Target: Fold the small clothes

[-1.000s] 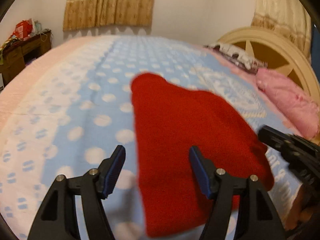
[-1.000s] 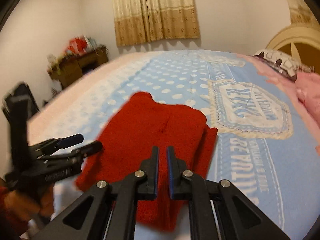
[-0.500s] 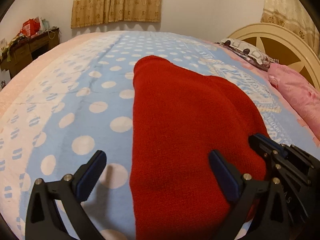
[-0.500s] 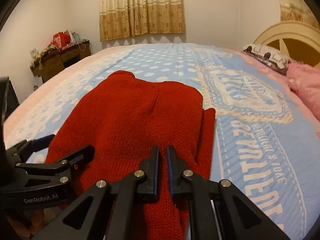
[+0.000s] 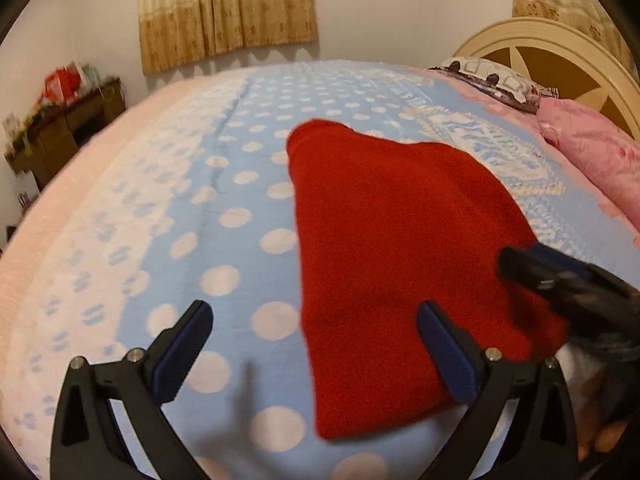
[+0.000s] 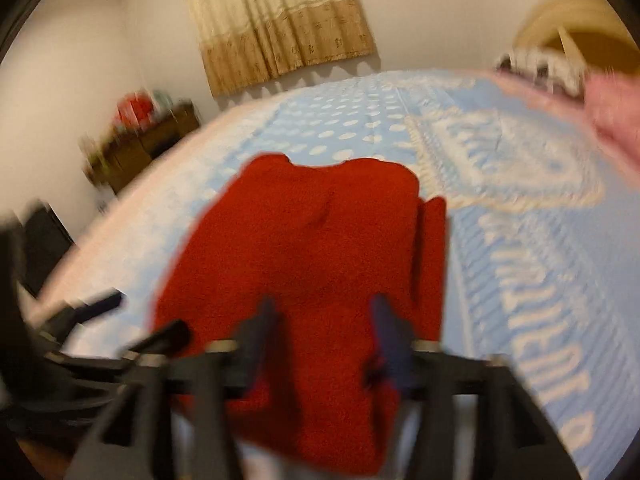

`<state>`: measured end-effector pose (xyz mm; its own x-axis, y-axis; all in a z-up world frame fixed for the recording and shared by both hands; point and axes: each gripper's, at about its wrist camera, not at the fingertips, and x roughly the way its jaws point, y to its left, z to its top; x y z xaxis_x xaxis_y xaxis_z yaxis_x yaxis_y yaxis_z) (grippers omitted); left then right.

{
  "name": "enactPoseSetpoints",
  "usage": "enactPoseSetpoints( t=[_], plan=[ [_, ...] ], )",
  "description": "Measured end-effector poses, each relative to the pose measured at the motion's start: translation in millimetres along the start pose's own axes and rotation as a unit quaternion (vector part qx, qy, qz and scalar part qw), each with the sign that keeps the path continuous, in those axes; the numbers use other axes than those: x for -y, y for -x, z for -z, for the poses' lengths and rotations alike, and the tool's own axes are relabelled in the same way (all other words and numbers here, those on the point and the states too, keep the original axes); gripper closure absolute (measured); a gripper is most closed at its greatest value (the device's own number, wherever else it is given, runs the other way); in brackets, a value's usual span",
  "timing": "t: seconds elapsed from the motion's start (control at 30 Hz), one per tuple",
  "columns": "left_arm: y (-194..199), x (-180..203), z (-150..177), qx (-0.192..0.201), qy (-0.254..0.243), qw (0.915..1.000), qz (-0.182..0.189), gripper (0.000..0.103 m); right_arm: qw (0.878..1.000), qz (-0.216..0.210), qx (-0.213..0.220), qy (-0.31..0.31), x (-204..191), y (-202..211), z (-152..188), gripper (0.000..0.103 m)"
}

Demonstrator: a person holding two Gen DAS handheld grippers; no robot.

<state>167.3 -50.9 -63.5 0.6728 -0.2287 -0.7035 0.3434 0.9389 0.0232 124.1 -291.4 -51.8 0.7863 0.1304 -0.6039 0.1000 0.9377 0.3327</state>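
A folded red knit garment (image 5: 404, 248) lies flat on the blue polka-dot bedspread (image 5: 208, 240). My left gripper (image 5: 312, 336) stands wide open over the garment's near left edge, gripping nothing. The right gripper (image 5: 540, 268) shows at the right of this view, by the garment's near right corner. In the blurred right wrist view the same garment (image 6: 320, 240) lies below my right gripper (image 6: 324, 332), whose jaws are opening, with the cloth beneath them and no pad pressing on it. My left gripper (image 6: 132, 320) shows at the lower left there.
A pink blanket (image 5: 592, 160) and a patterned pillow (image 5: 492, 76) lie by the cream headboard (image 5: 560, 44) at the right. A cluttered wooden desk (image 5: 64, 124) stands by the left wall under curtains (image 5: 228, 8). The bedspread (image 6: 520, 208) stretches on beyond the garment.
My right gripper went from shut to open and let go of the garment's edge. My left gripper widened fully and shifted left. The garment now lies flat on the bed.
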Motion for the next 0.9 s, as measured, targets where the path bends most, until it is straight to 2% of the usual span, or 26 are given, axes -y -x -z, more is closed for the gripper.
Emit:
enactPoseSetpoints(
  t=[0.1, 0.23, 0.4, 0.53, 0.63, 0.9],
  plan=[
    [9, -5, 3, 0.008, -0.002, 0.9999, -0.006, 0.0, 1.0, -0.017, 0.004, -0.024, -3, 19, 6, 0.036],
    [19, -7, 7, 0.012, -0.011, 0.9999, -0.006, 0.0, 0.999, -0.011, 0.001, -0.039, -7, 40, 18, 0.036],
    [31, -6, 14, 0.027, -0.034, 0.9989, -0.021, 0.0, 0.999, 0.054, 0.008, 0.0, -19, 58, 35, 0.036],
    [30, -10, 16, 0.015, -0.028, 0.9994, -0.015, 0.0, 0.996, 0.083, 0.001, 0.035, -32, 56, 43, 0.036],
    [30, -15, 18, 0.004, -0.019, 0.9997, -0.018, 0.0, 0.996, 0.078, 0.0, 0.046, -39, 54, 46, 0.036],
    [31, -17, 25, 0.006, -0.021, 0.9997, -0.005, 0.0, 0.995, 0.069, 0.0, 0.067, -47, 55, 52, 0.036]
  ],
)
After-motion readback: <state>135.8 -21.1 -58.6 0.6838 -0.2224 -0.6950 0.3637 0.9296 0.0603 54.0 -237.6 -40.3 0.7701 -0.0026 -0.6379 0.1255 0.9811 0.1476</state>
